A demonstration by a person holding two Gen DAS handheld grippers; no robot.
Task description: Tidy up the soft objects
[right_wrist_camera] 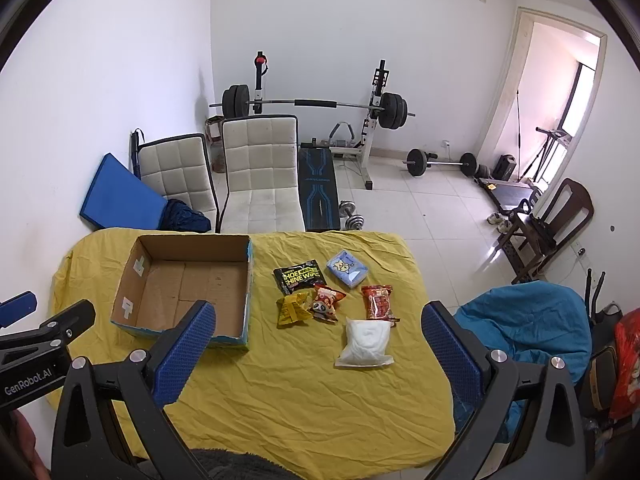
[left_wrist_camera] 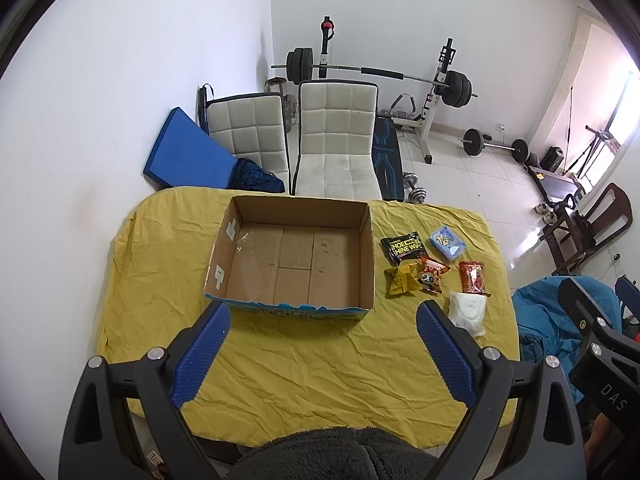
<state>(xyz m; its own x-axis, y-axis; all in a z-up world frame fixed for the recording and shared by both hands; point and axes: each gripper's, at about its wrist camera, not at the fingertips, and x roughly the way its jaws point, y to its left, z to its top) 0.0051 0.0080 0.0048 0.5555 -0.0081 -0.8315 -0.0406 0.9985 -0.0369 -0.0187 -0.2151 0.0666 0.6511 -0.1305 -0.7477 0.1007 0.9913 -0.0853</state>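
Observation:
An open, empty cardboard box (left_wrist_camera: 296,256) (right_wrist_camera: 188,292) sits on the yellow-clothed table (left_wrist_camera: 304,364) (right_wrist_camera: 304,392). To its right lie several soft packets: a black wipes pack (left_wrist_camera: 401,247) (right_wrist_camera: 300,277), a light-blue tissue pack (left_wrist_camera: 447,241) (right_wrist_camera: 347,267), a yellow packet (left_wrist_camera: 402,279) (right_wrist_camera: 292,309), an orange raccoon packet (left_wrist_camera: 432,276) (right_wrist_camera: 327,303), a red packet (left_wrist_camera: 473,277) (right_wrist_camera: 378,302) and a white pouch (left_wrist_camera: 467,309) (right_wrist_camera: 366,344). My left gripper (left_wrist_camera: 320,324) is open and empty above the table, just in front of the box. My right gripper (right_wrist_camera: 320,322) is open and empty, above the table in front of the packets.
Two white padded chairs (left_wrist_camera: 336,140) (right_wrist_camera: 260,176) stand behind the table, with a blue mat (left_wrist_camera: 188,148) against the left wall. A barbell rack (left_wrist_camera: 380,76), bench and dumbbells fill the back. A blue beanbag (right_wrist_camera: 532,332) sits right of the table.

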